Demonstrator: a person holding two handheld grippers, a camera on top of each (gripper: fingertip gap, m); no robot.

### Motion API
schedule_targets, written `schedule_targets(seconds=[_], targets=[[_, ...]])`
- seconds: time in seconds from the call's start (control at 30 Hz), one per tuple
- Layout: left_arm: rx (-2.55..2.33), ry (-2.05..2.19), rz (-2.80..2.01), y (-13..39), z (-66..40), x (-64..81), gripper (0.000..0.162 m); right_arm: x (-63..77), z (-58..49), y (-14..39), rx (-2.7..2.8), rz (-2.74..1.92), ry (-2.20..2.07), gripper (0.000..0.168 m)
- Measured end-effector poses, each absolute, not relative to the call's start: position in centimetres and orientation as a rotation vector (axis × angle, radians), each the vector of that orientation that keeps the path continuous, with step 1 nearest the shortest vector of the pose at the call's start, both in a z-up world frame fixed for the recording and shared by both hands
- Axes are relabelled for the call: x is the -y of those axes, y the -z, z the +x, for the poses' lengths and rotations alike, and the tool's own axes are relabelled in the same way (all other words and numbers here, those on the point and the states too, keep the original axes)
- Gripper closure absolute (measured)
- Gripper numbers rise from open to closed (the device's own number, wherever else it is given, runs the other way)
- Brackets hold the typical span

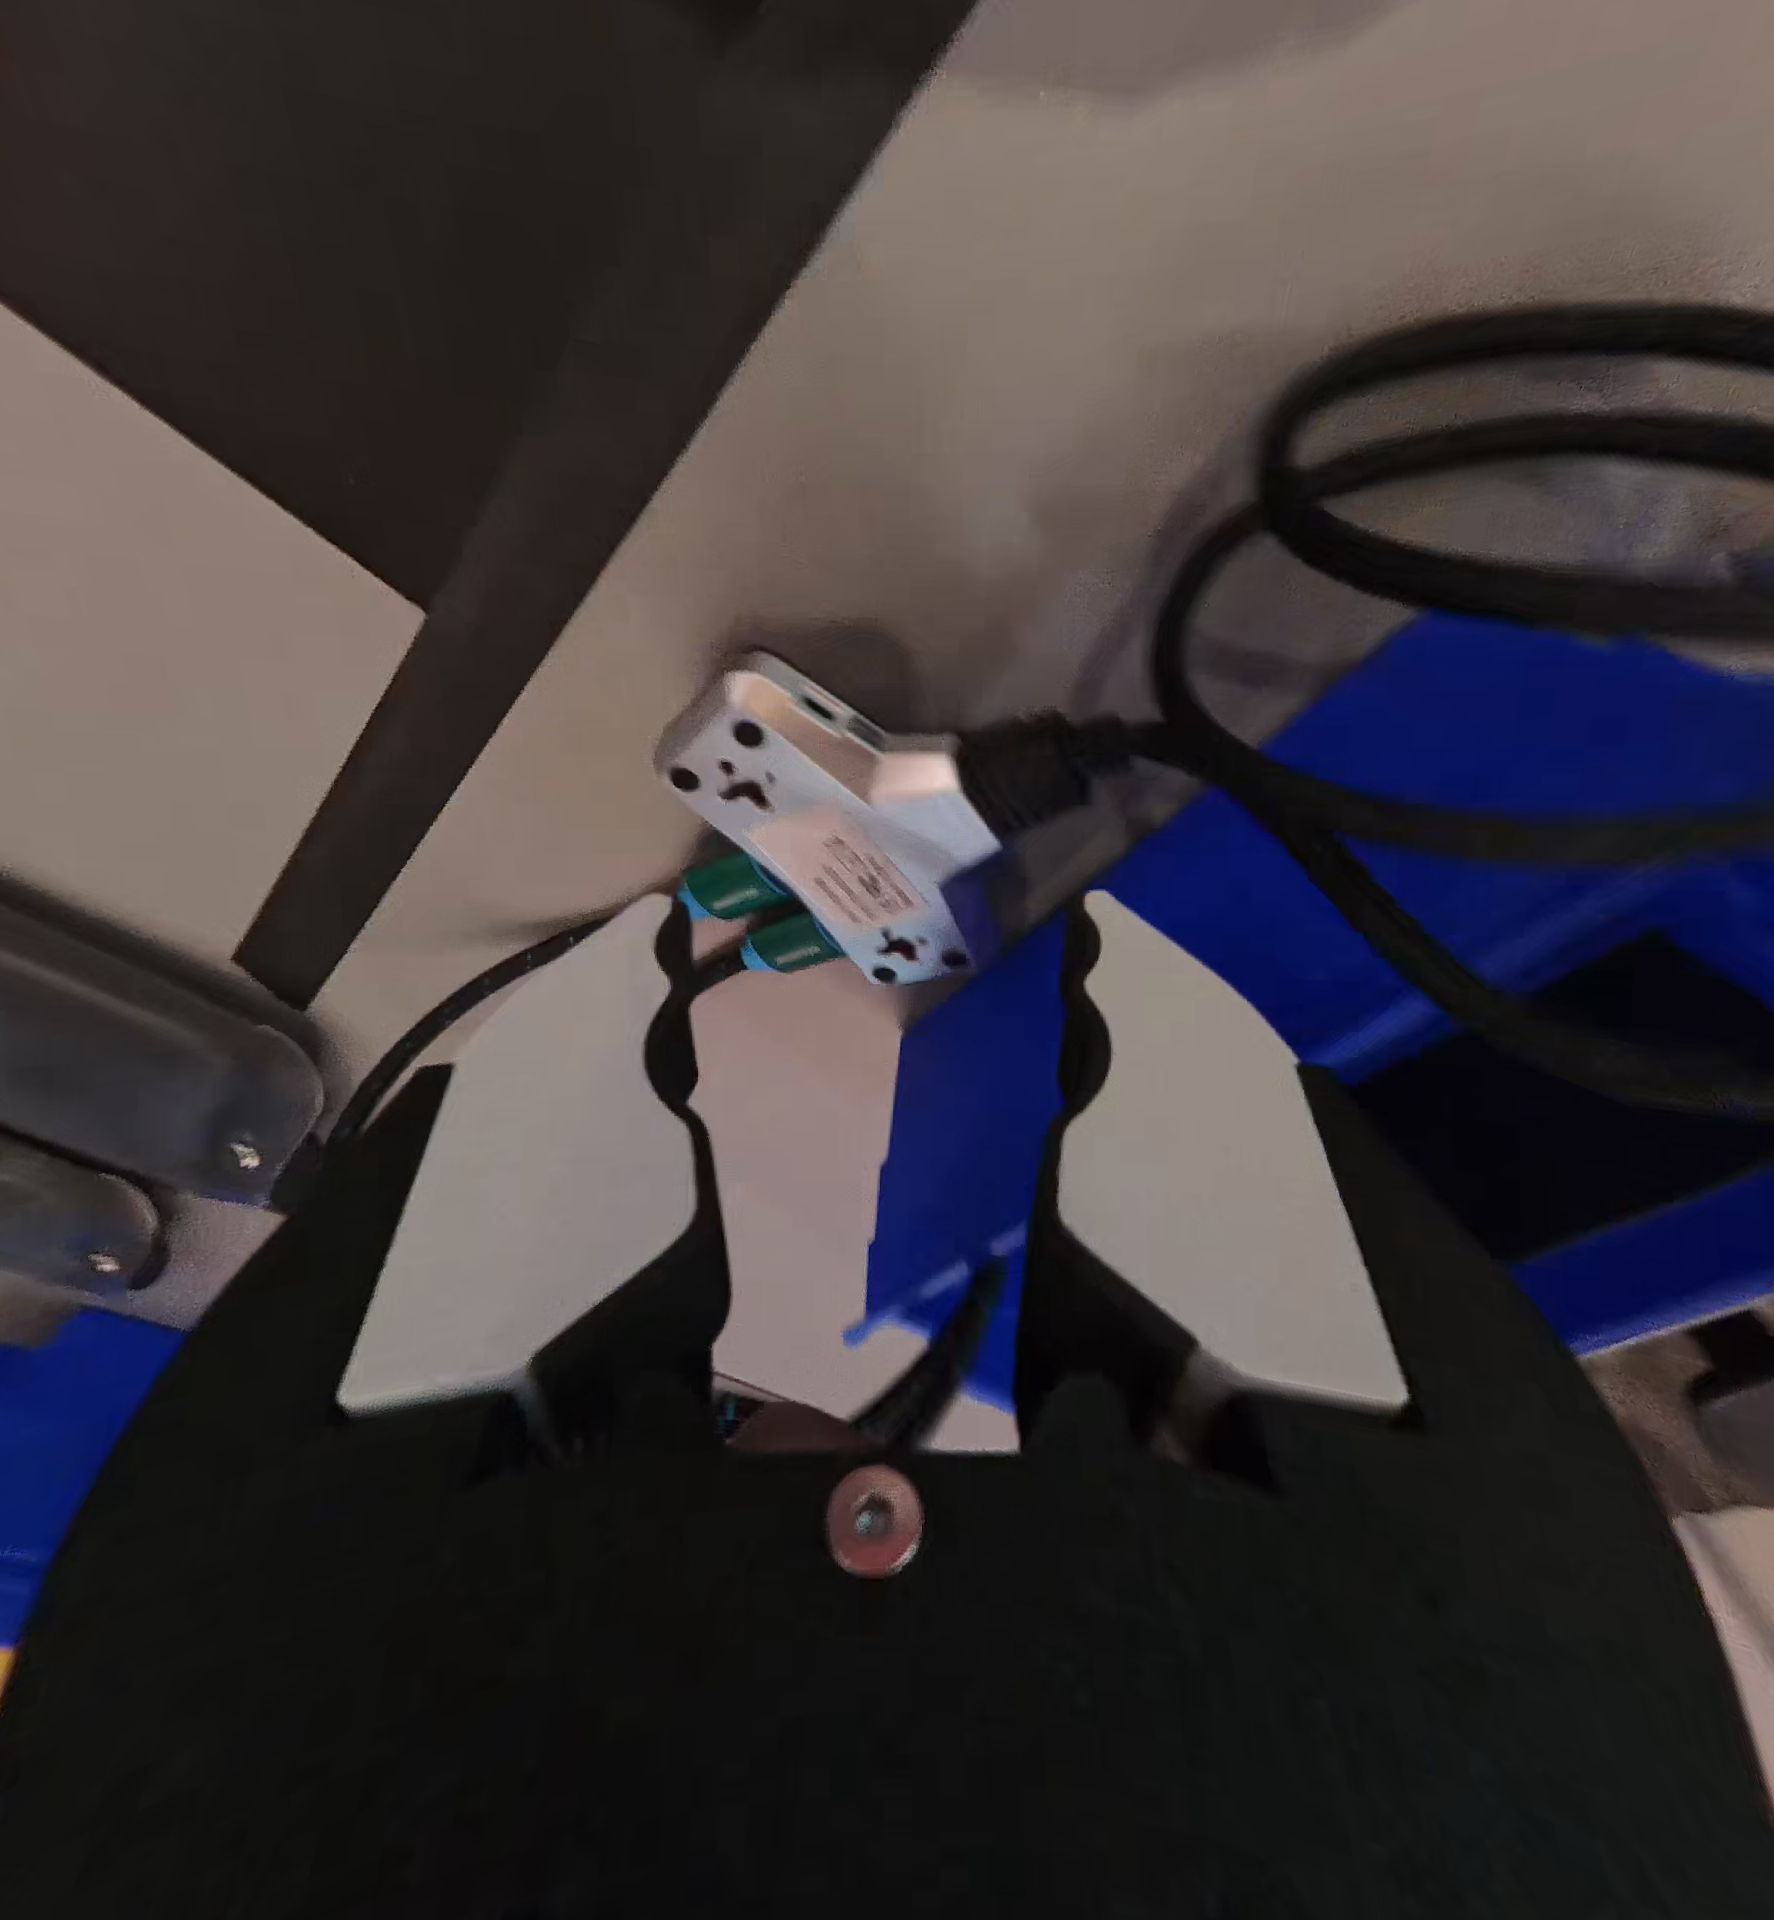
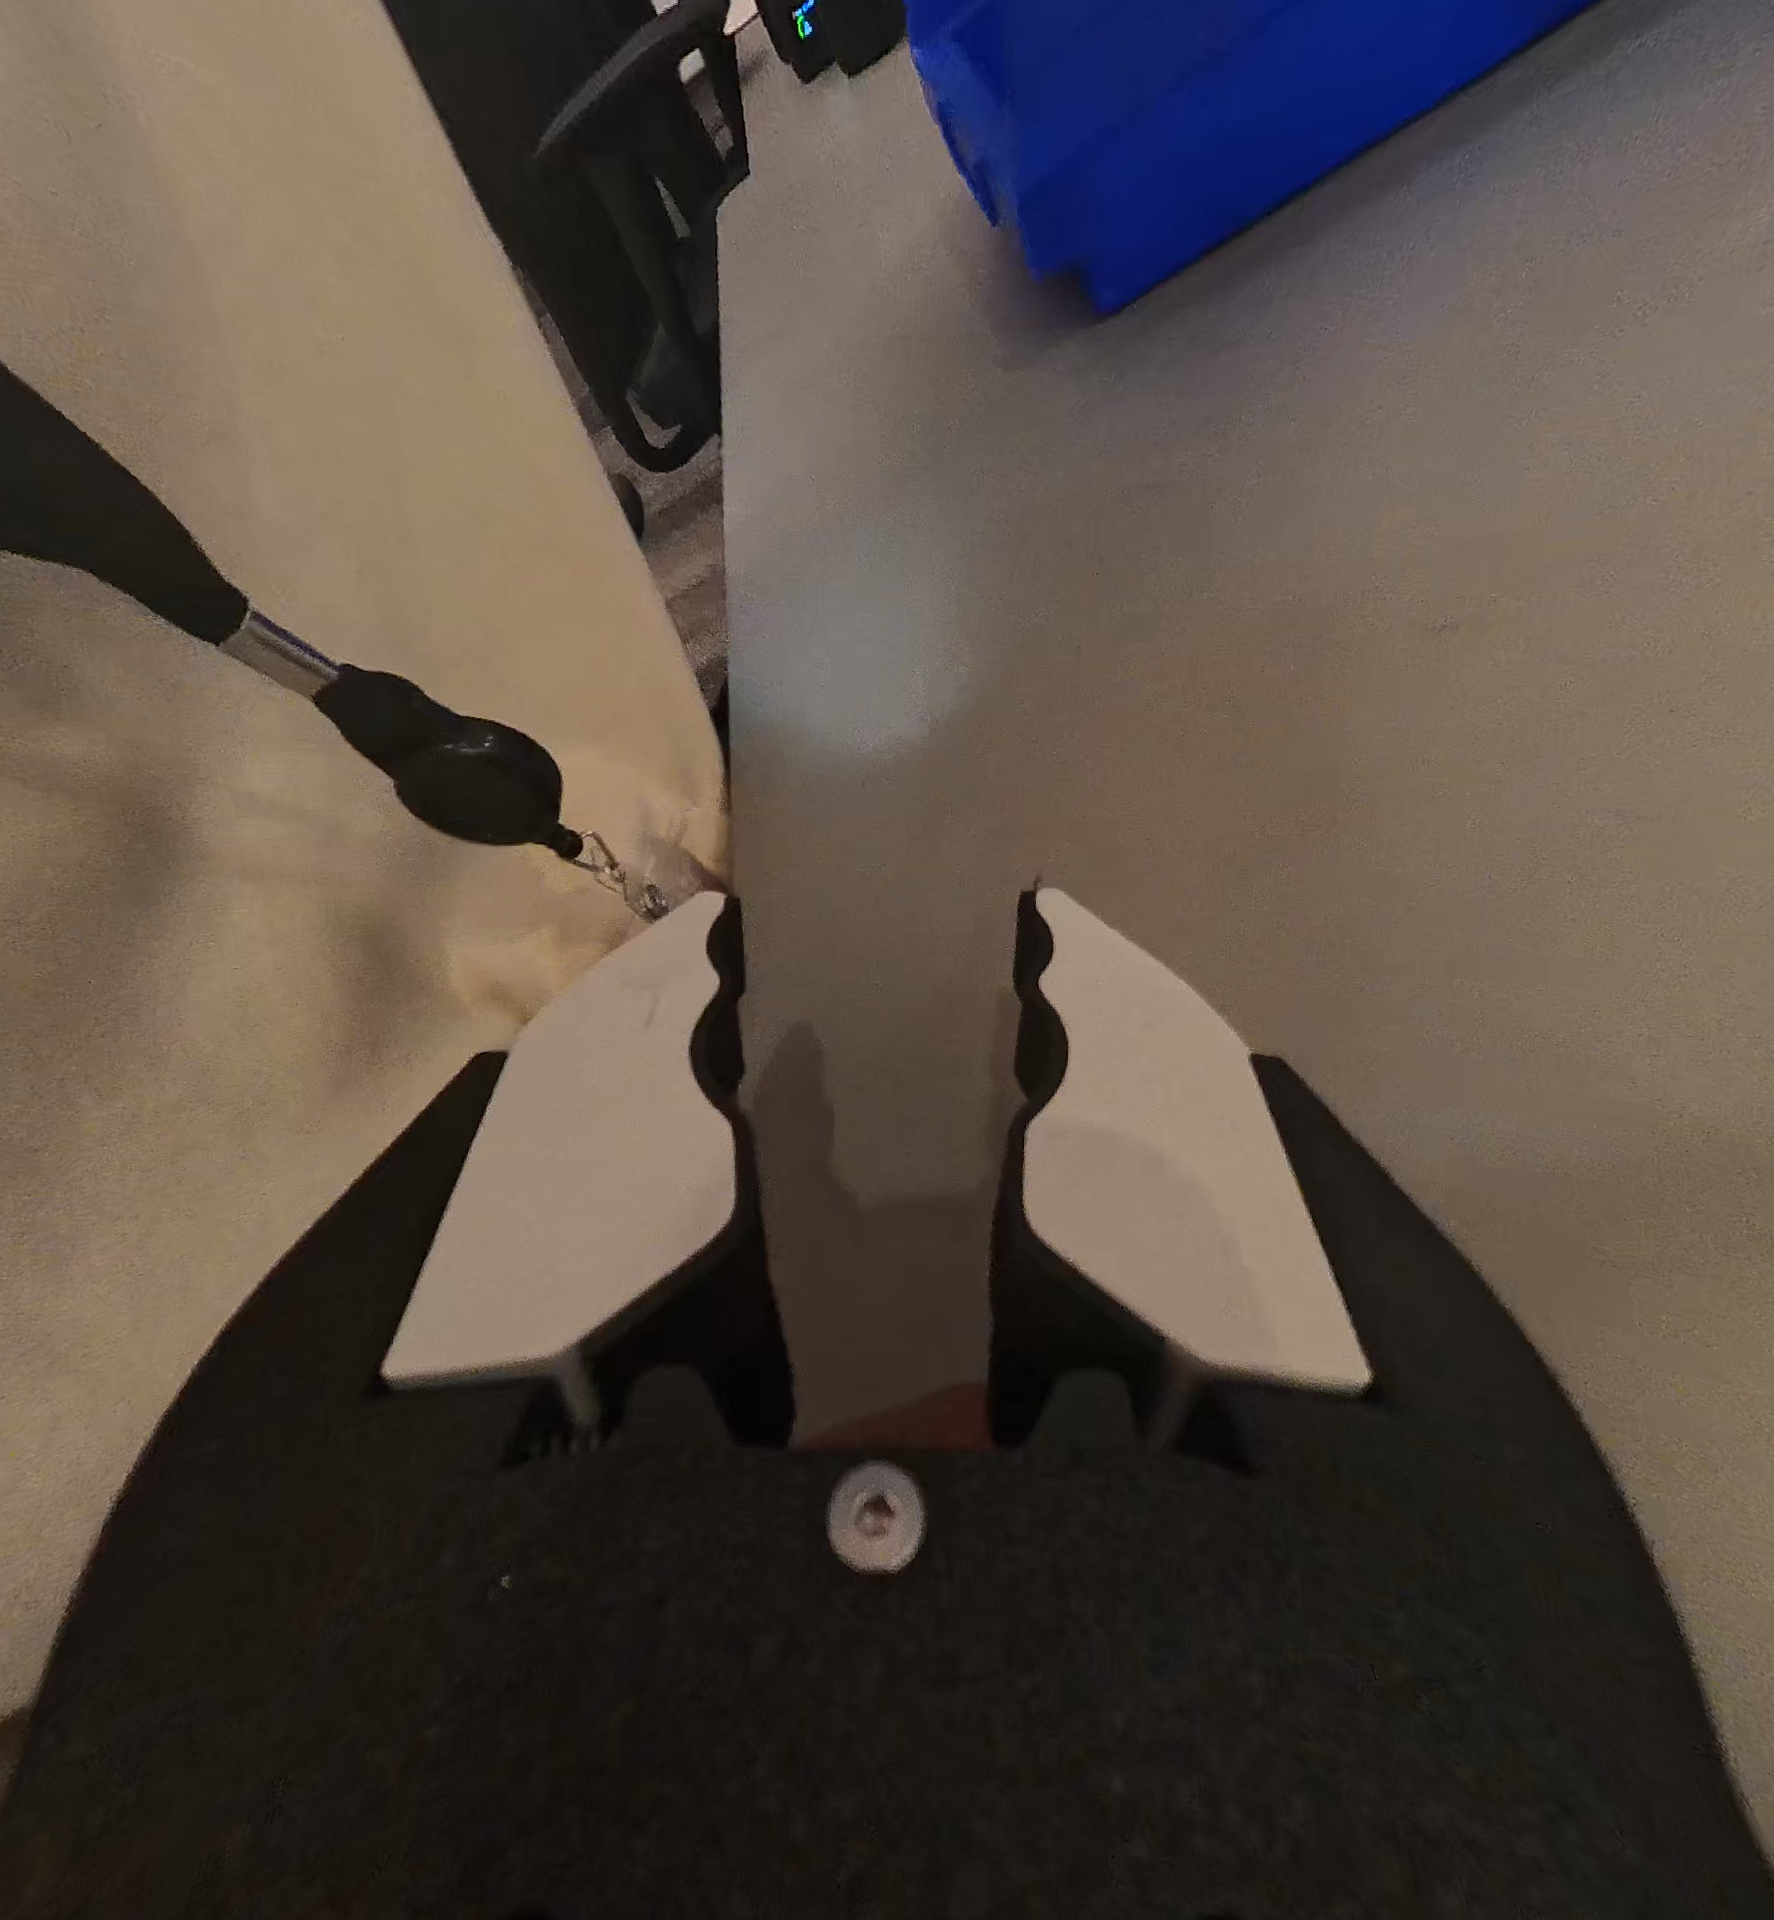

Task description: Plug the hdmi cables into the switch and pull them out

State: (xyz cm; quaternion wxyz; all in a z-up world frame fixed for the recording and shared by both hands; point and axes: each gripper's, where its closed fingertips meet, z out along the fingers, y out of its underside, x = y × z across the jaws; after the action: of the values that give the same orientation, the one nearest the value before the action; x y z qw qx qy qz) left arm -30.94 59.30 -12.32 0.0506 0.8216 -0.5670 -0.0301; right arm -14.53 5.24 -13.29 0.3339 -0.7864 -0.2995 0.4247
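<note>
It looks like an office: a plain grey desk top [image 2: 1382,727], a black swivel chair with wheels [image 2: 654,260] on grey carpet behind it, and a blue plastic storage bin [image 2: 1226,135] on the desk.

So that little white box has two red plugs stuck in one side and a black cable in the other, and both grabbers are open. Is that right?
Not quite: the two plugs are green, not red, as the left wrist view shows. The rest holds: they sit in one side of the white box, a black cable enters the other, and the left gripper and right gripper are both open.
</note>
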Motion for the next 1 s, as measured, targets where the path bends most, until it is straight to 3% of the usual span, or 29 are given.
schedule_targets(seconds=[0.23, 0.33, 0.37, 0.5, 0.77, 1.0], targets=[[1.263, 0.08, 2.68, 17.0, -31.3, -62.0, 0.08, -5.9, -14.2, 13.2, 0.752, -2.041, -1.162, 0.119], [1.085, 0.006, 2.755, 17.9, -31.5, -61.8, 0.094, -5.9, -14.2, 13.2, 0.77, -2.038, -1.178, 0.119], [1.055, -0.032, 2.76, 18.0, -31.4, -61.5, 0.11, -6.0, -14.2, 13.2, 0.774, -2.04, -1.184, 0.119], [1.108, -0.024, 2.865, 16.5, -31.5, -62.4, 0.111, -6.3, -14.2, 12.9, 0.75, -2.03, -1.185, 0.121], [1.549, -0.142, 3.274, -1.0, -29.2, -63.6, 0.113, -6.2, -13.5, 11.2, 0.679, -1.961, -1.123, 0.12], [2.384, 0.346, 3.411, -16.3, -26.0, -54.0, 0.115, -6.6, -12.6, 10.4, 0.607, -1.927, -1.005, 0.121]])
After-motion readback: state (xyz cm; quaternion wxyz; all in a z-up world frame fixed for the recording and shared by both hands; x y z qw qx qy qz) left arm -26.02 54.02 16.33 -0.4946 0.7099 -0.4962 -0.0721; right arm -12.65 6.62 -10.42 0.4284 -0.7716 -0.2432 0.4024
